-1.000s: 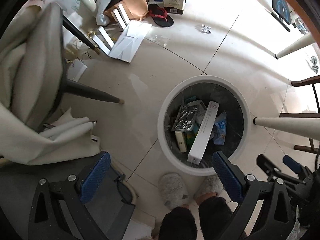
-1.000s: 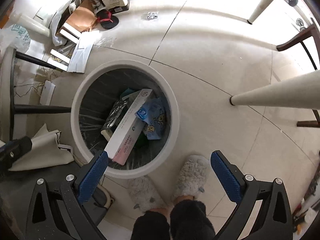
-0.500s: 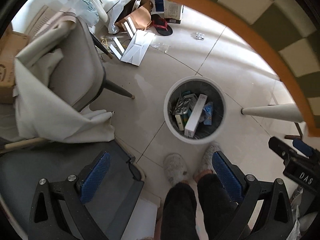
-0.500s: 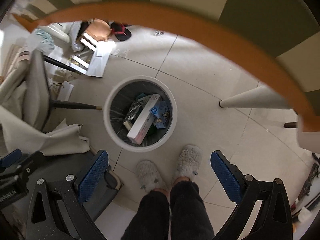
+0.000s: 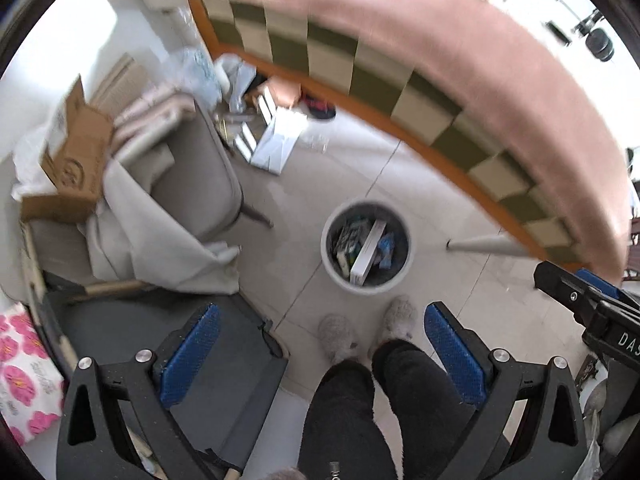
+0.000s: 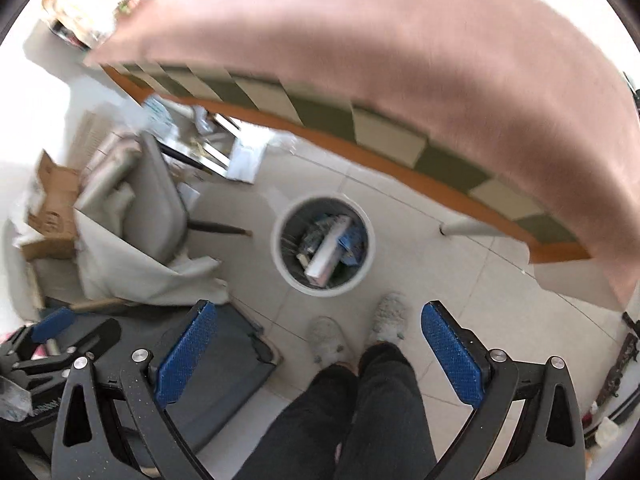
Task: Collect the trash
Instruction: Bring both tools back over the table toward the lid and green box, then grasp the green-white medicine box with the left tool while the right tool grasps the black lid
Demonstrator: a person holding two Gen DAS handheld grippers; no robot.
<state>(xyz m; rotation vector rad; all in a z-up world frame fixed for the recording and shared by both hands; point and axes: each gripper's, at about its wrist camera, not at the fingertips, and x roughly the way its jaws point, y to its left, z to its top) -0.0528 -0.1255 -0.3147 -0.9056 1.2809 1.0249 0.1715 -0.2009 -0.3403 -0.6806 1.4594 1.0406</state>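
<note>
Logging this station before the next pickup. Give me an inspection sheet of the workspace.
Surface: pale tiled floor.
Job's things: white bin on the floor, holding a long white box and wrappers.
Clutter: flat cartons on the floor, cardboard box beside the chair.
Grippers: left gripper and right gripper open, empty.
Cables: nothing seen.
Surroundings: table with pink cloth overhead; person's slippers by the bin.

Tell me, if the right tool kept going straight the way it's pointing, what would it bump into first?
Probably the floor tiles just beside the white trash bin. The right tool is open, empty and high above them, with nothing visible between, though depth is hard to judge in this blurred view.
</note>
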